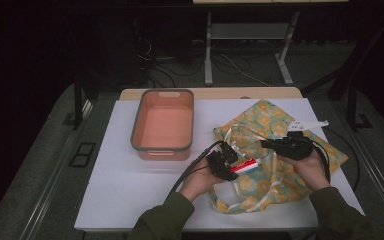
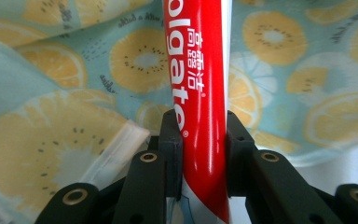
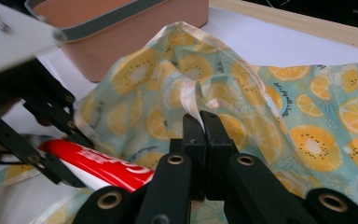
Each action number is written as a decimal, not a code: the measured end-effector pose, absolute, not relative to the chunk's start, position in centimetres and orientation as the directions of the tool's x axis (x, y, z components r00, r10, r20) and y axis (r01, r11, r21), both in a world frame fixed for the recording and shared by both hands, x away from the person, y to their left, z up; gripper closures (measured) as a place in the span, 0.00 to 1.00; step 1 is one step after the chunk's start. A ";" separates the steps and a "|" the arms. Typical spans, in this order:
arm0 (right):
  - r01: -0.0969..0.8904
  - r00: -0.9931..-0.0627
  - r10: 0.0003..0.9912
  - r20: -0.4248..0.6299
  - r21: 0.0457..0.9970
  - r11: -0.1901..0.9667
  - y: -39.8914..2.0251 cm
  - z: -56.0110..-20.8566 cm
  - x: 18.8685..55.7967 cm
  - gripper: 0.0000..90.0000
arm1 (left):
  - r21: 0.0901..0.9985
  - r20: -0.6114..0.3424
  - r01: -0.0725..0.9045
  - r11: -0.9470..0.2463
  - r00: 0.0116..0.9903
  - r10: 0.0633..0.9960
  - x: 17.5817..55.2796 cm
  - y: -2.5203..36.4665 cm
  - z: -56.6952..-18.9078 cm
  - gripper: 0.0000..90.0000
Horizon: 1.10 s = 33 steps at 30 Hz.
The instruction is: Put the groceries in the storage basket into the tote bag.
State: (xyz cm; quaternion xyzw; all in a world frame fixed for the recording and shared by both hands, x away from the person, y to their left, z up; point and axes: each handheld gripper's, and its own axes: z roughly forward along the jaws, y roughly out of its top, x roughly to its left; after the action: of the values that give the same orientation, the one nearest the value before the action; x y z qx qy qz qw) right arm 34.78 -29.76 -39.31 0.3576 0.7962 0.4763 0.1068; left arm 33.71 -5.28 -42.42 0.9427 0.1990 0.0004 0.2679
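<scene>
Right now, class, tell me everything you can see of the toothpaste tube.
The toothpaste tube is glossy red with white lettering and a white strip along one edge, plastic by its look. The left gripper clamps it between its black jaws, pads pressing both sides. It lies nearly level, pointing over the lemon-print fabric bag; whether it touches the cloth cannot be told. Its cap is hidden.
</scene>
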 end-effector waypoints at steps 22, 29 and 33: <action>0.469 -0.722 0.671 0.169 0.833 0.295 -29.8 -39.3 34.7 0.99 | 0.693 -0.137 0.366 -0.621 0.913 0.385 30.4 2.4 -39.9 0.31; 0.470 -0.722 0.672 0.167 0.830 0.300 -29.7 -39.4 34.7 0.99 | 0.666 -0.122 0.386 -0.639 0.901 0.417 28.8 6.2 -41.2 0.36; 0.470 -0.722 0.673 0.164 0.829 0.302 -29.6 -39.5 34.7 0.99 | 0.661 -0.106 0.371 -0.653 0.907 0.408 28.8 6.5 -42.4 0.46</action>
State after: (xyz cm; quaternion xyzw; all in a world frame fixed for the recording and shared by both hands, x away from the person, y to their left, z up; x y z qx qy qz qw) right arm 34.70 -29.62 -39.45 0.3572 0.7997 0.4705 0.1075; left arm 28.82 6.55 -42.36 0.9087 0.2144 0.0260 0.3573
